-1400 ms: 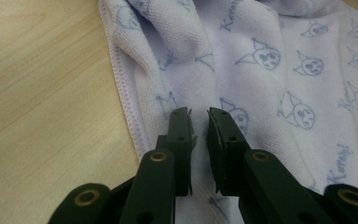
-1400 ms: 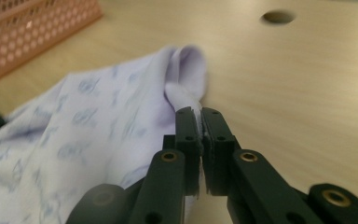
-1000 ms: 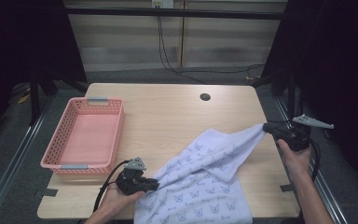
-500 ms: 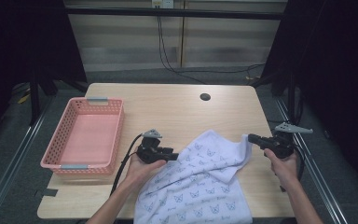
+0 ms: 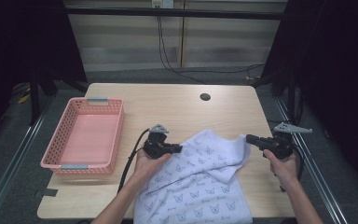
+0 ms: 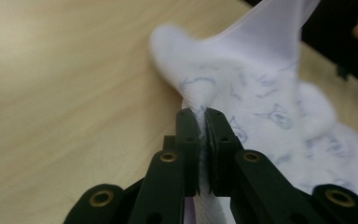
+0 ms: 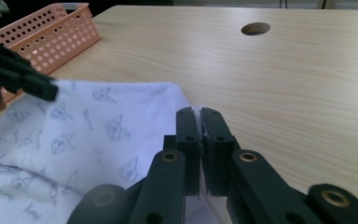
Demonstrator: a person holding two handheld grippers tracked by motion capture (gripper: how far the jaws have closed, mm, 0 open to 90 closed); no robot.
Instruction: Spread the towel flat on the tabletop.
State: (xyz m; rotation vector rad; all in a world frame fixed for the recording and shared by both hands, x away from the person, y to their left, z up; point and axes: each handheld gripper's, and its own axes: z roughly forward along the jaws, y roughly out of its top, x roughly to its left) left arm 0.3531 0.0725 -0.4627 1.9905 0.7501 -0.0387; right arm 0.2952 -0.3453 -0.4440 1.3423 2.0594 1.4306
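Observation:
A white cloth (image 5: 205, 182) printed with small blue animal faces lies across the front half of the wooden table (image 5: 177, 105) and hangs over its near edge. My left gripper (image 5: 181, 150) is shut on the cloth's left upper edge, and the fabric (image 6: 242, 88) bunches up just beyond its tips (image 6: 202, 115). My right gripper (image 5: 249, 138) is shut on the cloth's right upper corner (image 7: 135, 121), low over the table, with a thin strip of fabric pinched between its tips (image 7: 198, 112). Between the two grippers the cloth sags in soft folds.
A pink perforated basket (image 5: 85, 134) stands at the table's left side, its rim (image 7: 46, 32) in the right gripper view too. A round cable hole (image 5: 205, 97) is in the far table top. Dark metal frame posts flank the table.
The right gripper came inward to the left and lower with its corner. The left gripper rose from the front edge toward the table's middle, carrying its edge of the cloth, which now lies bunched.

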